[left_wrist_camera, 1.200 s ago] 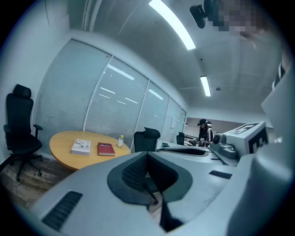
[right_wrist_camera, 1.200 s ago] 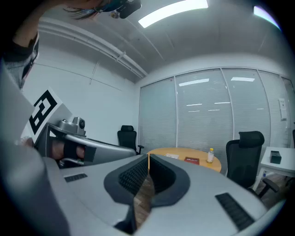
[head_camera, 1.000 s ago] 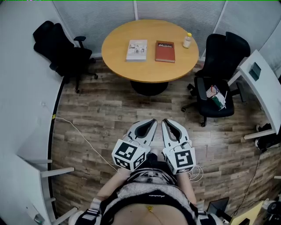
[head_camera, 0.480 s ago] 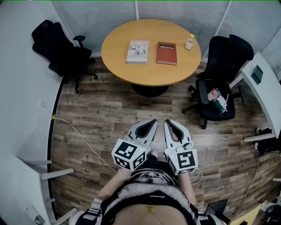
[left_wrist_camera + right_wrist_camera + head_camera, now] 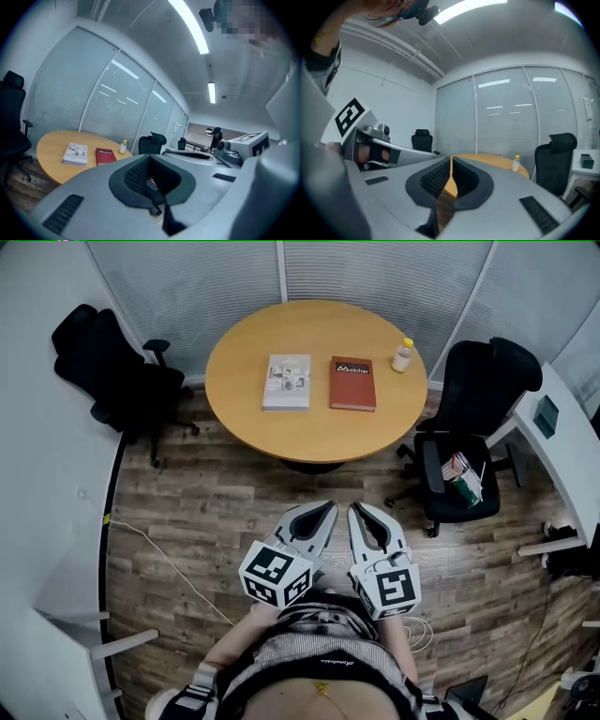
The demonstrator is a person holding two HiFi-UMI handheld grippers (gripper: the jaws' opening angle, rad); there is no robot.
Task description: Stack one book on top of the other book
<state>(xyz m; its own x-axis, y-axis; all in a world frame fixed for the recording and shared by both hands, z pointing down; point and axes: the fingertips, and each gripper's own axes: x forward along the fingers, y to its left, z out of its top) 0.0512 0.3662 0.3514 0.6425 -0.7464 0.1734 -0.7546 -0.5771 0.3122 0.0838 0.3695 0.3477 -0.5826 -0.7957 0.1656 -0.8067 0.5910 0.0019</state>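
I saw a honey-tan round table (image 5: 309, 442) at upper centre. On it were a pale grey-white book (image 5: 287, 382) with small picture panels on its cover and a brick-red book (image 5: 352, 383) with white lettering. The bottle (image 5: 402, 355) had a yellow cap. The chair at upper left (image 5: 112, 371) and the chair at right (image 5: 478, 390) were black. The floor (image 5: 206, 512) was grey-brown plank. My left gripper (image 5: 327, 506) and right gripper (image 5: 355, 509) were light grey, and their cubes carried black-and-white square markers.

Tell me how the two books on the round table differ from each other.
The pale book has a whitish cover with small pictures; the red book is plain reddish-brown with a white title. In the left gripper view the pale book looks thicker than the red book. The red book lies nearer the bottle, and the pale book lies farther from it. Both lie flat and closed, side by side and apart, on the table.
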